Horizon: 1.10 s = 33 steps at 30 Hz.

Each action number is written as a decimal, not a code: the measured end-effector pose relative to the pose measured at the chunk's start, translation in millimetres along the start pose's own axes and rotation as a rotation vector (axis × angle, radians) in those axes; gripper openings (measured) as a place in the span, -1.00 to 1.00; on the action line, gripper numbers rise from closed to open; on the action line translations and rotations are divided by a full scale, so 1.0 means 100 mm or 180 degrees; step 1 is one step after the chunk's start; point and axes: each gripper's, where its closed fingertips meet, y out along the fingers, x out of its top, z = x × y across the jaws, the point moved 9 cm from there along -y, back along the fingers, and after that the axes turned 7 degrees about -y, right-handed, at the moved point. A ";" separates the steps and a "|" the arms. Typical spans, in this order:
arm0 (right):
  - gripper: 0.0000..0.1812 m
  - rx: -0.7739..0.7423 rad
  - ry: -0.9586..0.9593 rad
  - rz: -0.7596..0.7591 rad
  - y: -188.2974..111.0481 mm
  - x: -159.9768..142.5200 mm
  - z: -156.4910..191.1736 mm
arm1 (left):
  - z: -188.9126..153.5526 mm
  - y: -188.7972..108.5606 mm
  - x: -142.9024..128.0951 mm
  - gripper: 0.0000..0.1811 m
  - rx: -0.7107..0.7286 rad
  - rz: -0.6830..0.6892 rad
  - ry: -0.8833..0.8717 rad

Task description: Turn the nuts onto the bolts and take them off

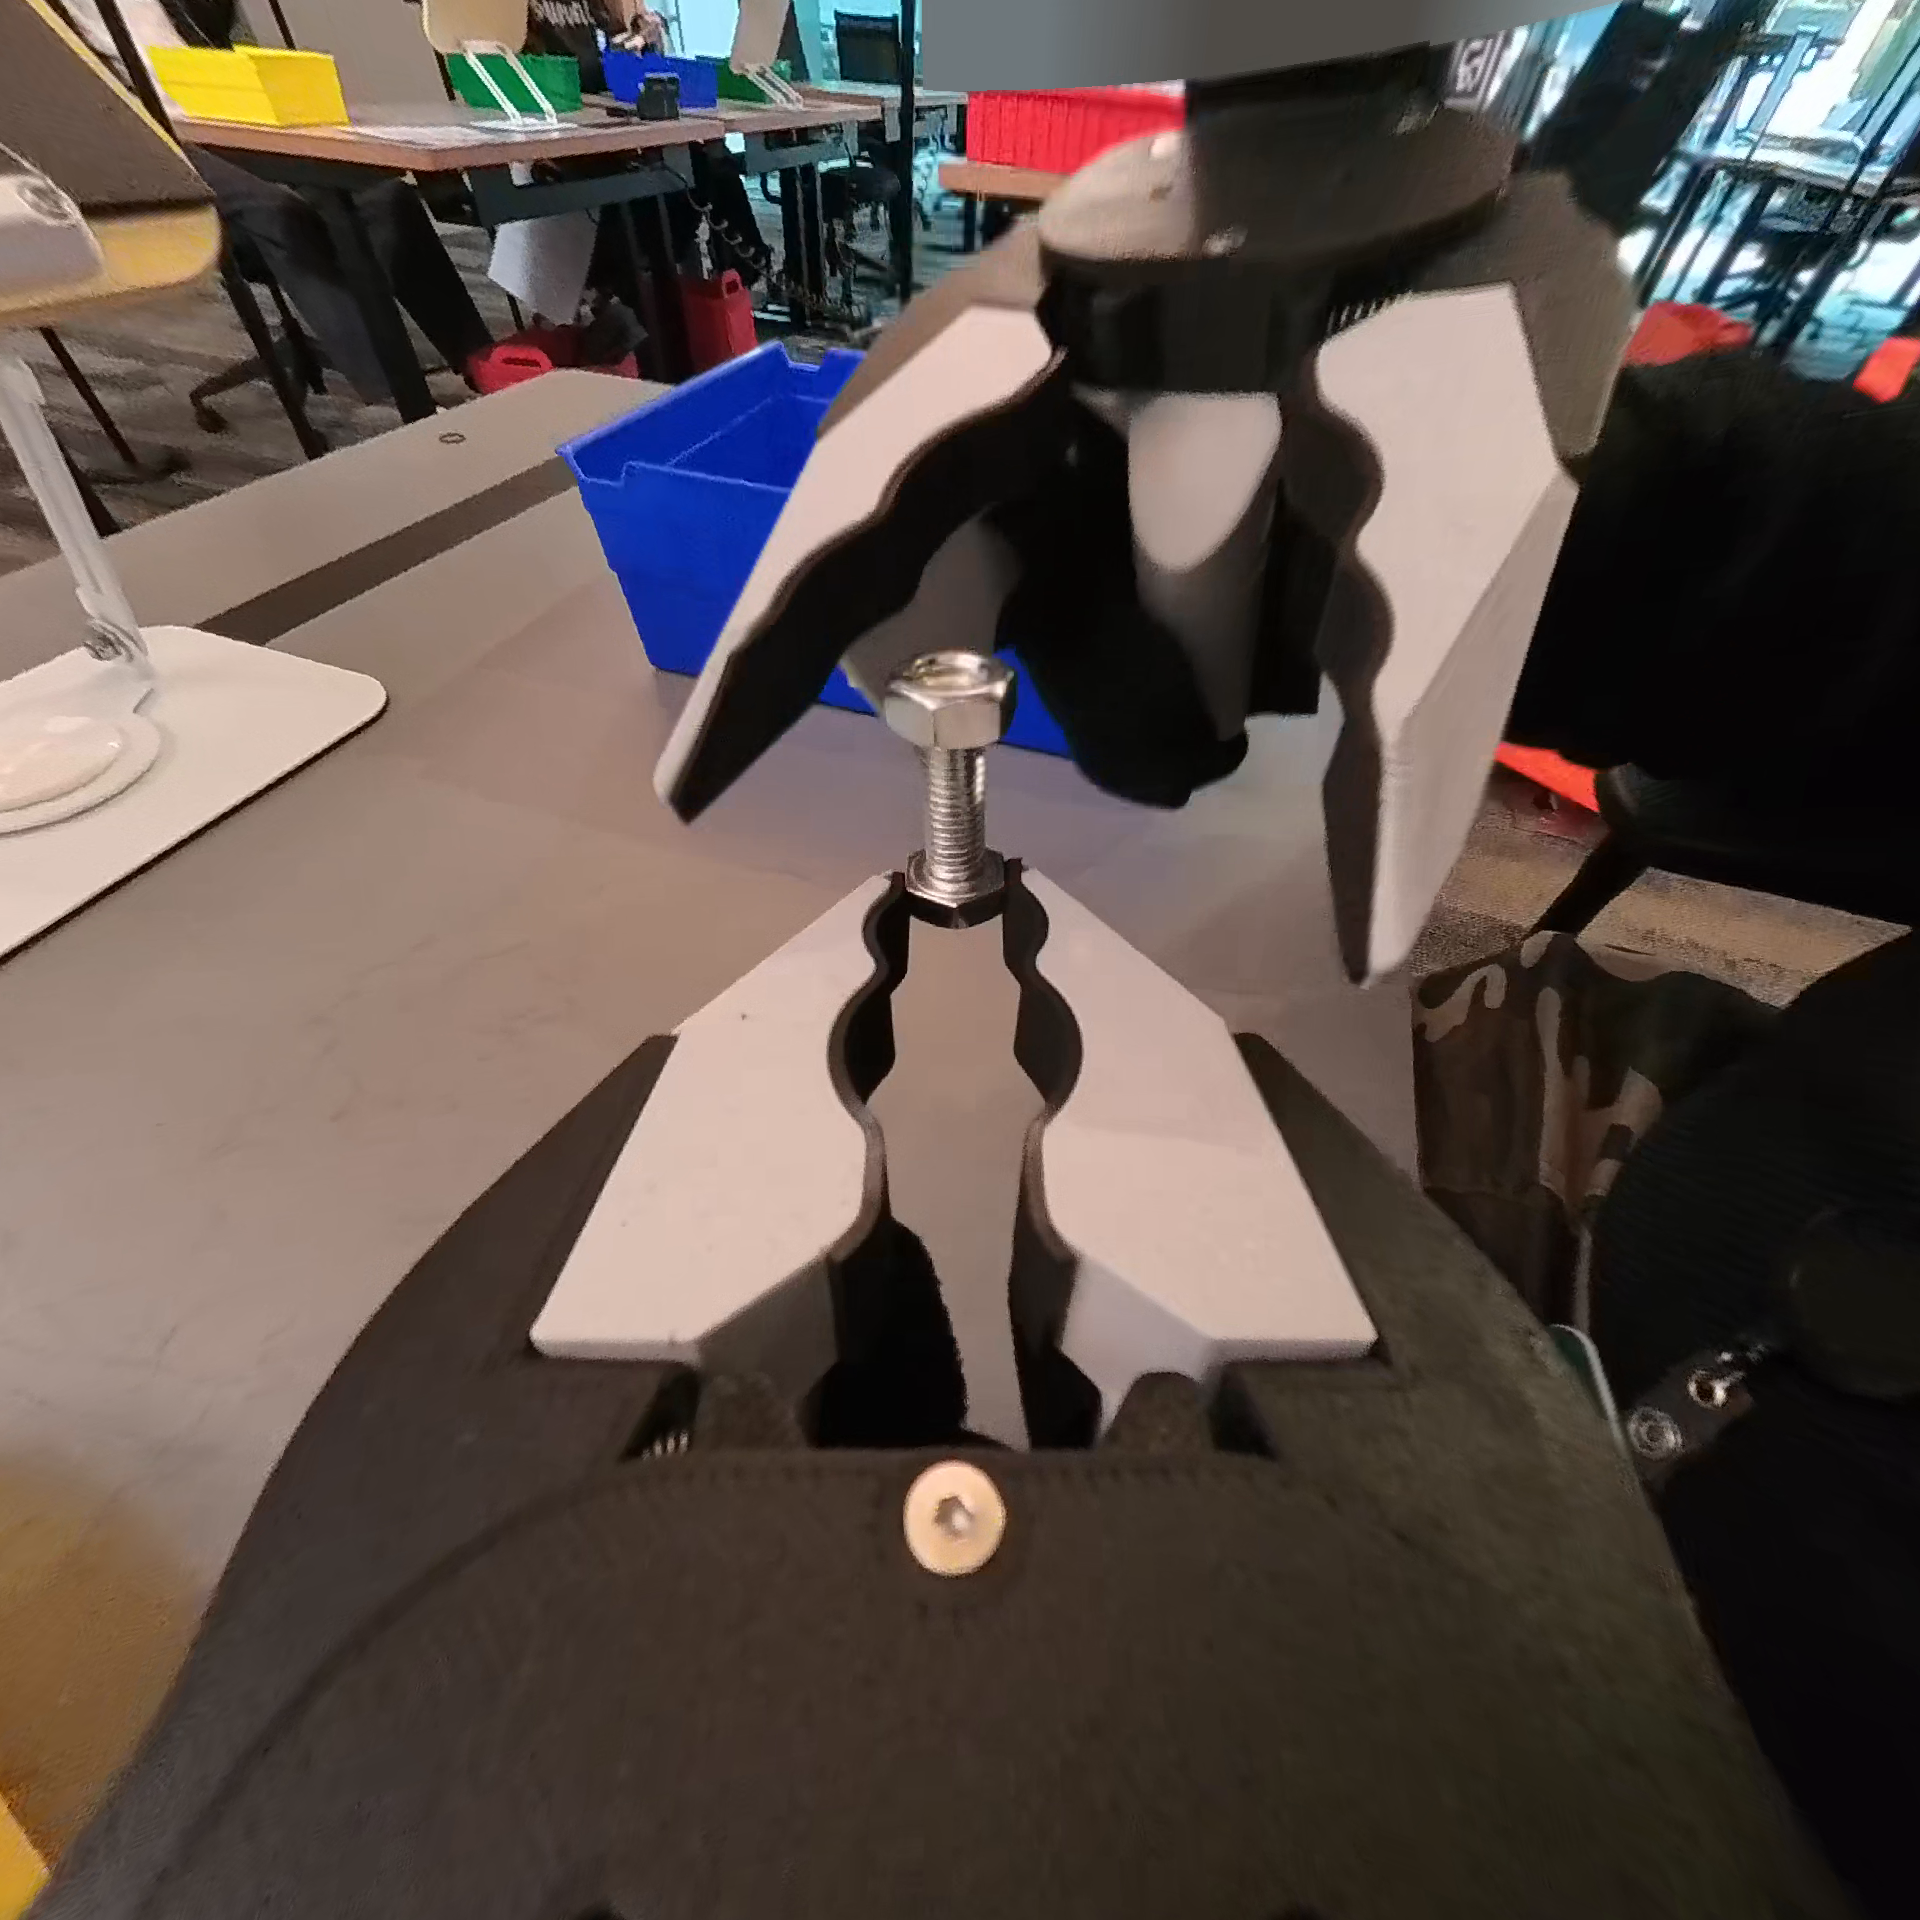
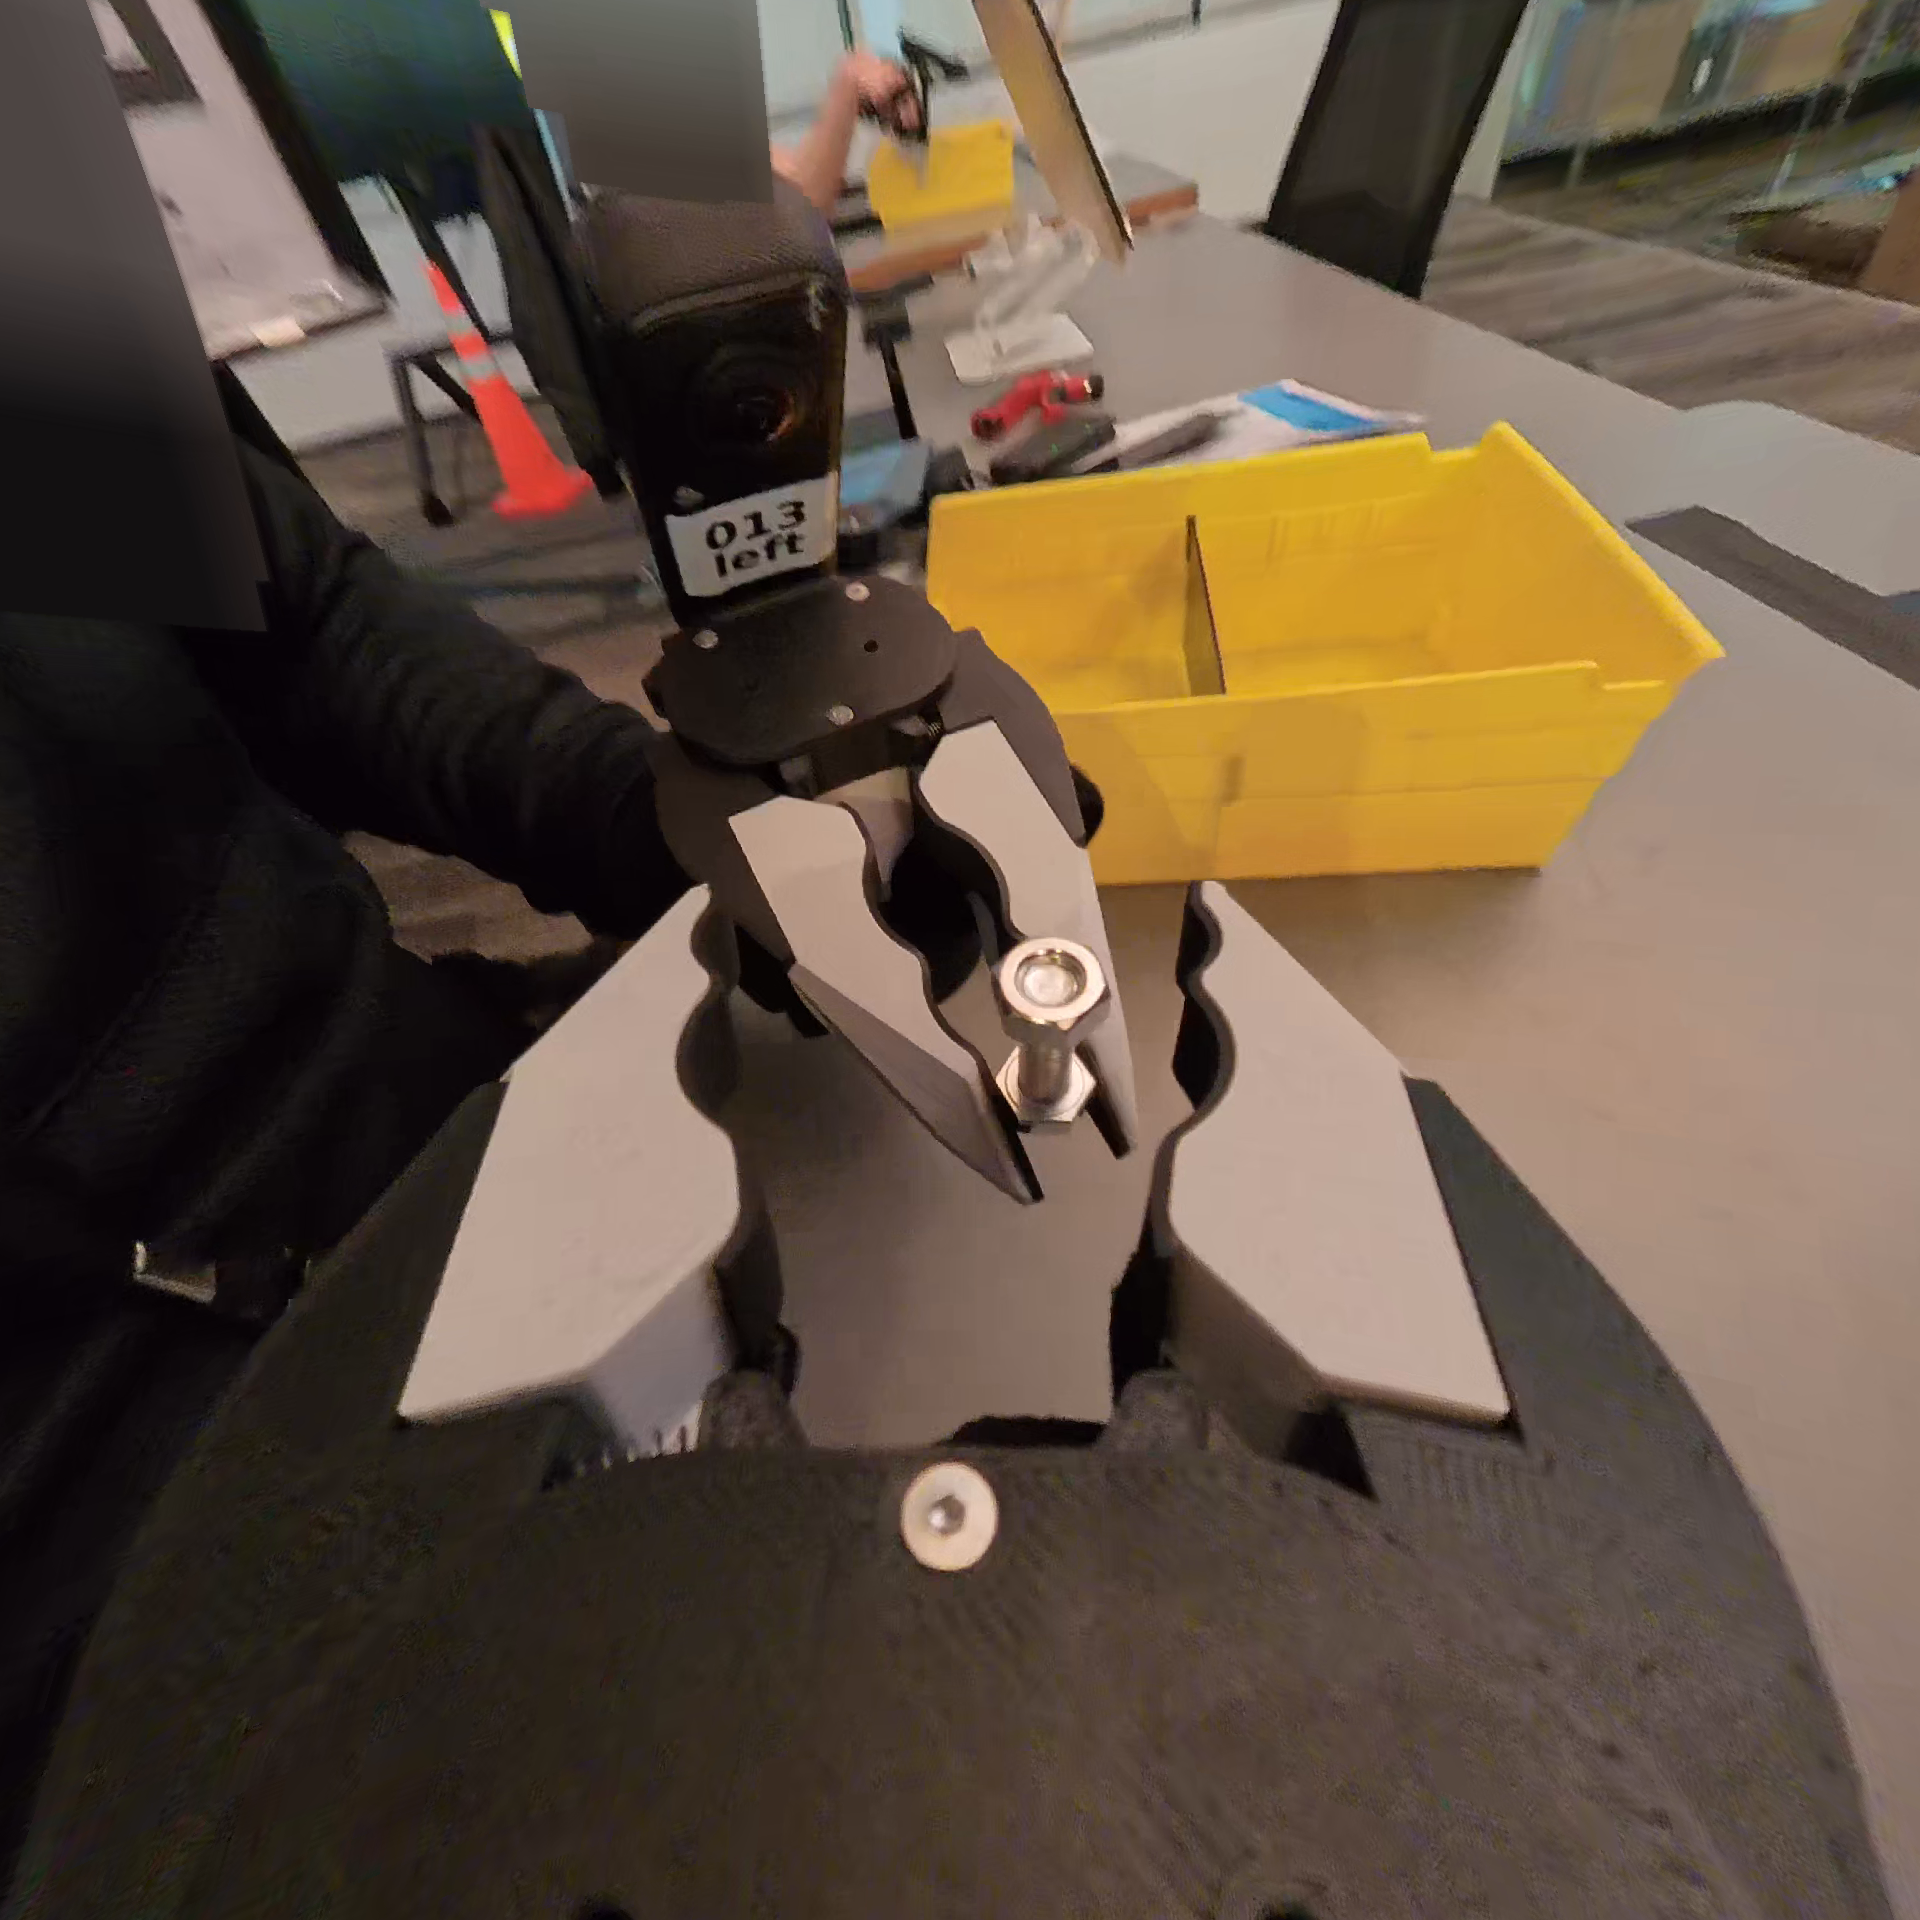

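A silver bolt (image 1: 952, 790) stands upright, hex head on top, threaded through a silver nut (image 1: 954, 883). My left gripper (image 1: 954, 896) is shut on the nut at its fingertips and holds it above the grey table. My right gripper (image 1: 1023, 883) hangs over the bolt from above and behind, jaws wide open, one finger on each side of the bolt head without touching it. In the right wrist view my right gripper (image 2: 951, 914) is open and empty. The left gripper (image 2: 1070, 1158) sits between its fingers with the nut (image 2: 1042, 1096) and bolt head (image 2: 1049, 987).
A blue bin (image 1: 707, 520) stands on the grey table (image 1: 364, 1039) behind the bolt. A yellow divided bin (image 2: 1299, 665) stands to the right. A white stand base (image 1: 187, 748) lies at the left. A black sleeve (image 2: 416, 748) holds the left gripper. My right fingertips sit around 6 cm from my left ones.
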 end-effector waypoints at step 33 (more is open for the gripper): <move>0.04 0.0369 0.0284 -0.0787 0.00 -0.12 0.03 | 0.02 0.04 0.02 -0.82 -0.0219 0.0336 -0.0610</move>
